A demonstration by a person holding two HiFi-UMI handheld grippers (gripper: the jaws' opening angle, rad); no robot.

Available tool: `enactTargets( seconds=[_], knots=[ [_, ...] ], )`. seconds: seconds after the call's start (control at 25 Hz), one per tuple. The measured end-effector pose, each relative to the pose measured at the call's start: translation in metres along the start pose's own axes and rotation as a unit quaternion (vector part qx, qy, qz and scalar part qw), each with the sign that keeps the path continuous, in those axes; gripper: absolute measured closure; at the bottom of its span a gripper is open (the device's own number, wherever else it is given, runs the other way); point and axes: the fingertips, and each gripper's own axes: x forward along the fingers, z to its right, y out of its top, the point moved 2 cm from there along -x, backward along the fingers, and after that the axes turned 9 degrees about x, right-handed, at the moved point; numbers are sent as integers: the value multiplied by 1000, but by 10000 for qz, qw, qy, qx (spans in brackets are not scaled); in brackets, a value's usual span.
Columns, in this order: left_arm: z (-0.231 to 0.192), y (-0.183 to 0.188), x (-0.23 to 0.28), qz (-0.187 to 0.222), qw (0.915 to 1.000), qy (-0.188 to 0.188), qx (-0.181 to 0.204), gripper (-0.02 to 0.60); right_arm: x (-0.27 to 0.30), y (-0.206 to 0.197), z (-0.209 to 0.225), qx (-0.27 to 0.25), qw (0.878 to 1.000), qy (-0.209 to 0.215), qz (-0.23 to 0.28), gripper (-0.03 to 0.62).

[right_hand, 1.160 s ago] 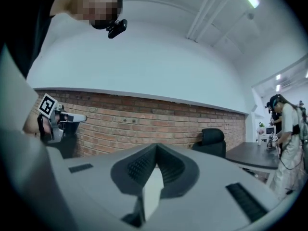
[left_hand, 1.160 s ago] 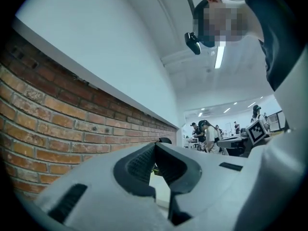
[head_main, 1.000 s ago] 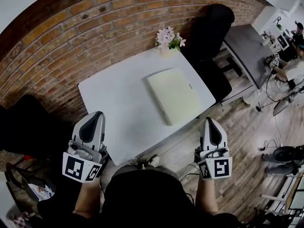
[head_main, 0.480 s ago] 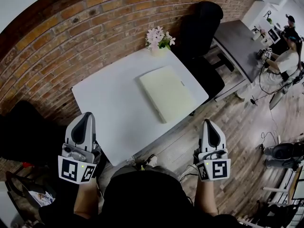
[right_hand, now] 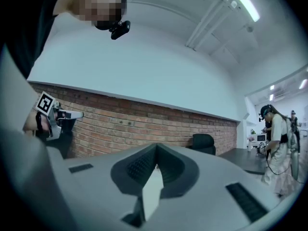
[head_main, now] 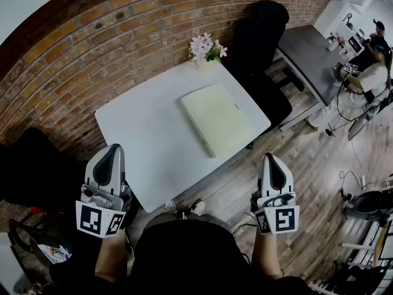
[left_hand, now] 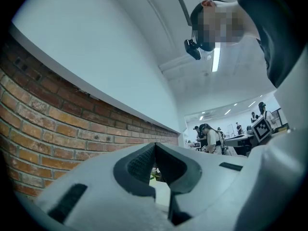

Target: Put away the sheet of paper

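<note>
On the white table (head_main: 138, 137): one pale sheet of paper (head_main: 215, 118), flat, right of centre, near the flowers (head_main: 206, 47). Left gripper (head_main: 112, 151) and right gripper (head_main: 271, 160): jaws closed, empty, short of the table's near edge.

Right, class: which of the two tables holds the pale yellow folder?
The white table by the brick wall: the folder lies on it near the flowers; the grey table stands apart, at right.

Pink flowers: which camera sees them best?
Head view: the pink flowers stand clear at the white table's far edge. Left gripper view gives maybe a tiny glimpse; right gripper view, none.
</note>
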Motion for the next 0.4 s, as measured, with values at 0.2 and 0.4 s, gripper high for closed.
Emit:
enactTargets(
  seconds=[0.2, 0.4],
  knots=[
    [-1, 4, -1, 5, 10000, 48, 23, 555, 4, 1, -3, -15, 9999, 103, 40, 580],
    [2, 5, -2, 21, 10000, 24, 35, 555, 1, 0, -3, -120, 9999, 114, -11, 580]
  ],
)
